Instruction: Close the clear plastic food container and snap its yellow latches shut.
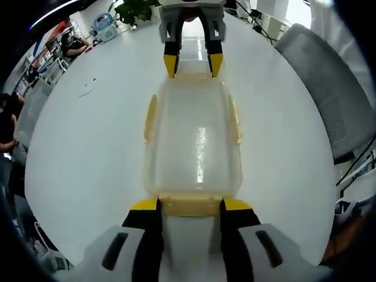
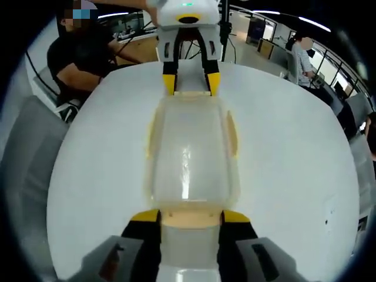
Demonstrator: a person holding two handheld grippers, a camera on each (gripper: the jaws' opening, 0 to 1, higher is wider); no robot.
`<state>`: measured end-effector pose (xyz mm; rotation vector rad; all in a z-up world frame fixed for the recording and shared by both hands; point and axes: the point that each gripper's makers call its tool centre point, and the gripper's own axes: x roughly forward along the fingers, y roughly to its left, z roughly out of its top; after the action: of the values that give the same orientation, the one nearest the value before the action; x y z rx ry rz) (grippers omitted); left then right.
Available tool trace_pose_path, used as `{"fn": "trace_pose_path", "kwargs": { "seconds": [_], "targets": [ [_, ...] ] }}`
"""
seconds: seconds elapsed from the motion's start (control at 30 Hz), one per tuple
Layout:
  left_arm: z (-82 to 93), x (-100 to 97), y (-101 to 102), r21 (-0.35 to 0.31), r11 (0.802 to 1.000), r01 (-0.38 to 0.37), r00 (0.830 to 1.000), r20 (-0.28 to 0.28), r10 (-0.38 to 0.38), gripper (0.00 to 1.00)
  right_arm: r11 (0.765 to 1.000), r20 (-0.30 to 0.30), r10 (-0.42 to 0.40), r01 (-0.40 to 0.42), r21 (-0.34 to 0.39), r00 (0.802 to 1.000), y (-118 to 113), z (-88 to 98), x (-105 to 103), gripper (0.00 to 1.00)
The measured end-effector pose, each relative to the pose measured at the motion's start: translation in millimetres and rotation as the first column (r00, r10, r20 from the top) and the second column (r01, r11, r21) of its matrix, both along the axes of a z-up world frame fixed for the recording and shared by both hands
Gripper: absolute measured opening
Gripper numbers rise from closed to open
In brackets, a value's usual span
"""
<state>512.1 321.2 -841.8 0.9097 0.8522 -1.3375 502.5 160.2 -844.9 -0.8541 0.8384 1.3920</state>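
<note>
The lidded container [image 1: 192, 140] lies on the white table [image 1: 82, 141] between both grippers. Left gripper [image 1: 191, 204] jaws straddle one end latch [image 1: 191, 205]; right gripper [image 2: 191, 216] jaws straddle the opposite latch [image 2: 191, 218]. Side latches [image 1: 151, 117] lie flat. No legible writing.

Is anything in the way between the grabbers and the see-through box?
Nothing visible. The left gripper and the right gripper each sit at an end latch of the clear plastic food container on the white round table.

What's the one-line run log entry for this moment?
container: lid on, on white table | left tool: open, straddling near end latch | right tool: open, straddling opposite end latch | side latches: state unclear
</note>
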Motion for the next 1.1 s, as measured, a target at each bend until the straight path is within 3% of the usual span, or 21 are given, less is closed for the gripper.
{"fn": "trace_pose_path", "kwargs": {
  "seconds": [0.57,1.1],
  "targets": [
    [34.9,0.7,-7.4,0.000,1.000,0.025,0.998,0.055,-0.025,0.36,1.000,0.035,-0.010,0.009,0.030,0.999,-4.7,29.2,-1.8,0.35],
    [62.4,-2.3,-30.4,-0.011,0.999,0.033,0.995,0.096,-0.032,0.36,0.999,0.071,-0.024,0.021,0.039,0.997,-28.5,56.9,-5.8,0.35]
  ]
}}
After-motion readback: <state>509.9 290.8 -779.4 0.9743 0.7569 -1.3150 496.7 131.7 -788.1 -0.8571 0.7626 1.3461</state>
